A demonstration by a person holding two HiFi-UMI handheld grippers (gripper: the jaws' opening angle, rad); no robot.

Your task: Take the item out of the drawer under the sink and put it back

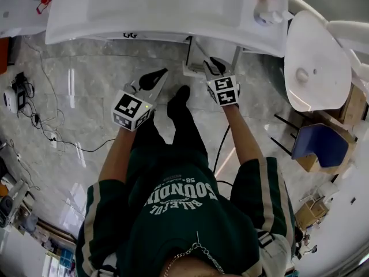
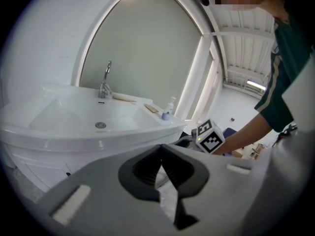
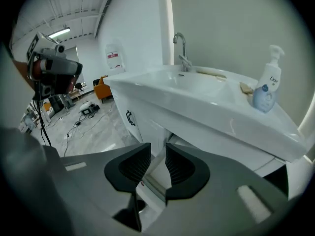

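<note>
Left gripper (image 2: 160, 154): fingers clenched together, empty. Right gripper (image 3: 158, 154): fingers narrowly parted, drawer (image 3: 157, 181) edge showing between them.

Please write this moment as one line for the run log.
left tongs: shut | right tongs: slightly apart, nothing held | right tongs facing cabinet under sink
</note>
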